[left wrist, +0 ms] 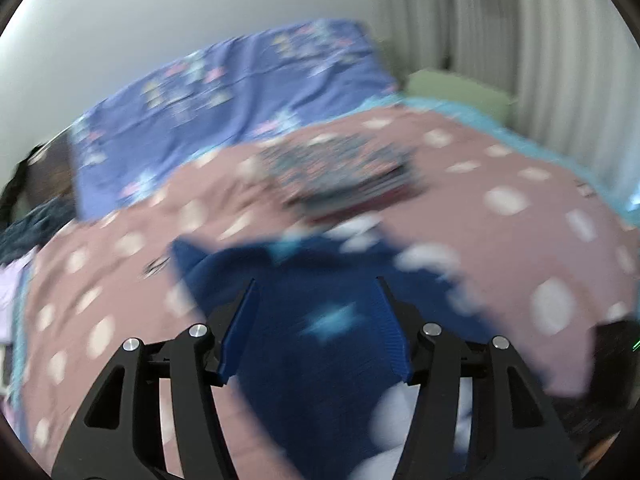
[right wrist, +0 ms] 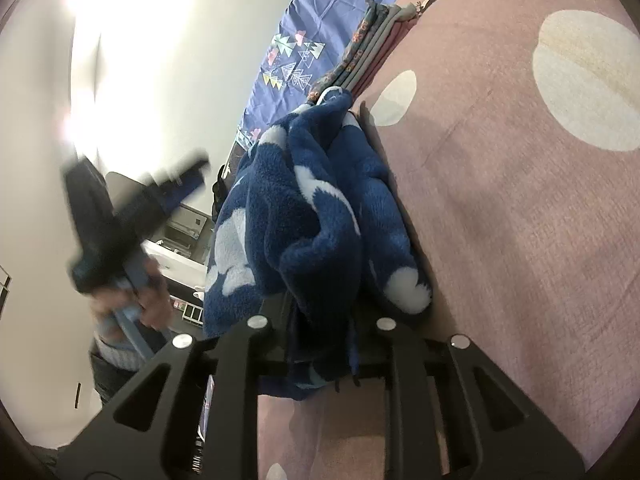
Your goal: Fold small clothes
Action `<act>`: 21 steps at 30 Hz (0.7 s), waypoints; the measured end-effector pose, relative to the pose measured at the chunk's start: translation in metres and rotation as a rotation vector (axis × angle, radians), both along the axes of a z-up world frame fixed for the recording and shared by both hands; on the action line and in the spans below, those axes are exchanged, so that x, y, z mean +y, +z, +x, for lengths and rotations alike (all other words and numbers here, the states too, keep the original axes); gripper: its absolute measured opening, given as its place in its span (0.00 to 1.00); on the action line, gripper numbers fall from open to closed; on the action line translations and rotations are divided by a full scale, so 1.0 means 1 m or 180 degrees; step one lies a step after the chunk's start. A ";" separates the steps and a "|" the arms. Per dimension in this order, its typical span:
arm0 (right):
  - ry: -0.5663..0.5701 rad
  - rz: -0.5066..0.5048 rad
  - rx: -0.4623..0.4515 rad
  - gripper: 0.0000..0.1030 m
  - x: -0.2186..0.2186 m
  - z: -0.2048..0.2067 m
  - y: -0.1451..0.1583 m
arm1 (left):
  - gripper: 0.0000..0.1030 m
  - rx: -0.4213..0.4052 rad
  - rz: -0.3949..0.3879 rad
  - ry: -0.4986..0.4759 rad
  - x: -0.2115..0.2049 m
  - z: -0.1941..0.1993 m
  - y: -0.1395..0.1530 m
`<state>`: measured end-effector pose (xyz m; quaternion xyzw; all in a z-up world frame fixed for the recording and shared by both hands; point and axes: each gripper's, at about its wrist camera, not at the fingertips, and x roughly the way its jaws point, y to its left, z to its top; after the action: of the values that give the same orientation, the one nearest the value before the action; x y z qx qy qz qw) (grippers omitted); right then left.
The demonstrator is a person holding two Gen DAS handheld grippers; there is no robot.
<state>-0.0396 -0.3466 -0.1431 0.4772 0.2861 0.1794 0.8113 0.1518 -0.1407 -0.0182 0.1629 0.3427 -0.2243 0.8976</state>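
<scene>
A dark blue fleece garment [left wrist: 336, 320] with white and pale blue shapes lies on the pink spotted blanket [left wrist: 500, 200]. My left gripper [left wrist: 316, 282] hovers over it, open, its blue pads spread wide with nothing pinched between them. In the right wrist view the same garment [right wrist: 312, 208] is bunched up and hangs in thick folds. My right gripper [right wrist: 320, 320] is shut on the bunched fleece, and the cloth hides its fingertips. The left gripper [right wrist: 120, 216] shows there as a blur at the left, held by a person's hand [right wrist: 148, 296].
A stack of folded patterned clothes [left wrist: 344, 176] sits further back on the blanket, also seen edge-on as the stack [right wrist: 360, 56]. Behind it lies a purple-blue printed sheet [left wrist: 224, 92]. Curtains [left wrist: 520, 40] hang at the far right. A dark cloth heap [left wrist: 28, 232] lies at the left edge.
</scene>
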 end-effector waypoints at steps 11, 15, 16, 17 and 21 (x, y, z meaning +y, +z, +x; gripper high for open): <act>-0.0327 -0.0734 0.0157 0.23 -0.004 0.007 0.035 | 0.47 0.0075 0.0380 -0.0036 -0.015 -0.001 -0.058; -0.1085 -0.1371 0.0191 0.34 -0.008 -0.022 0.056 | 0.47 -0.0067 0.0592 -0.0069 -0.035 -0.001 -0.072; -0.1160 -0.1568 -0.0007 0.34 -0.004 -0.028 0.067 | 0.47 -0.0065 0.0581 -0.0077 -0.034 0.000 -0.072; -0.1117 -0.1705 -0.0194 0.34 0.002 -0.030 0.078 | 0.47 -0.0058 0.0568 -0.0083 -0.033 0.000 -0.072; -0.0608 -0.1962 -0.0679 0.33 0.031 -0.014 0.101 | 0.47 -0.0033 0.0492 -0.0125 -0.024 0.000 -0.073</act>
<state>-0.0536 -0.3160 -0.0419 0.2127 0.1944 0.0565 0.9559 0.1519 -0.1643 -0.0907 0.2397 0.3510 -0.2140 0.8795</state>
